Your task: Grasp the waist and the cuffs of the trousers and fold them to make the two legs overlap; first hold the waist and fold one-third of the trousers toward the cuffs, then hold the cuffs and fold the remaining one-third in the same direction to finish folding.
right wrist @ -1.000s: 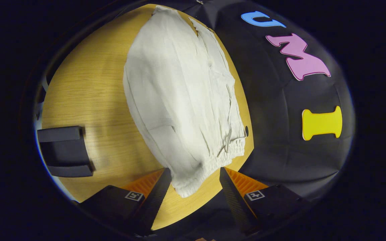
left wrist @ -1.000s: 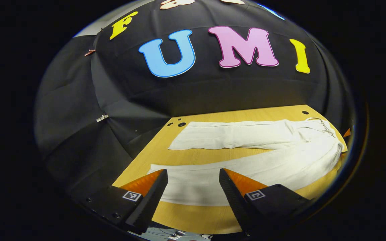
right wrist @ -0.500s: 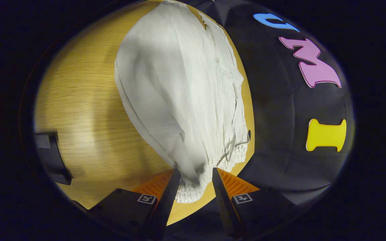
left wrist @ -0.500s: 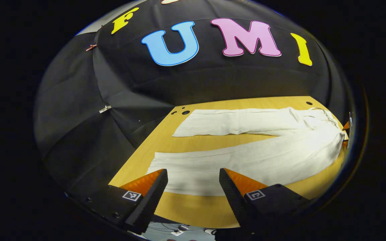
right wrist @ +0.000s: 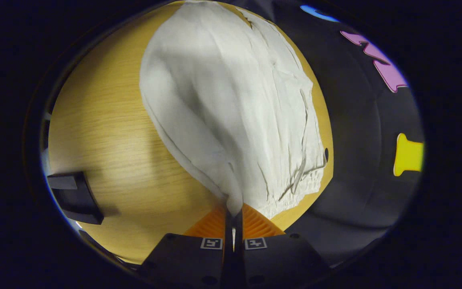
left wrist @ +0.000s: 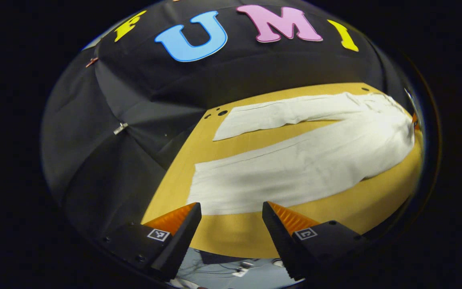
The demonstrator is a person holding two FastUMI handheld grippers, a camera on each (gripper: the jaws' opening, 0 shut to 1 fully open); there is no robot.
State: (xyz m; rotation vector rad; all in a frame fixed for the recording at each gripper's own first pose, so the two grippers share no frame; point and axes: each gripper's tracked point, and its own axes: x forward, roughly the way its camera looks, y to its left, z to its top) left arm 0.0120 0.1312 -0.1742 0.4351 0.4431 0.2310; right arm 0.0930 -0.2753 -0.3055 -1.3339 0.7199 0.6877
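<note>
My right gripper [right wrist: 233, 218] has its jaws pinched tight on the waist corner of the trousers [right wrist: 231, 104], bottom centre, ready to lift. My left gripper [left wrist: 231, 218] hangs wide open, empty, short of the near cuff [left wrist: 215, 192] on the table [left wrist: 231, 237].

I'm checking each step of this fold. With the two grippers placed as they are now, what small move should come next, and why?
Probably ease the left gripper forward and close it on the near leg's cuff. The right gripper is shut on the trousers' waist, while the left one is open, short of the cloth, over the bare table. Both ends need holding before the near leg can be laid over the far leg.
</note>
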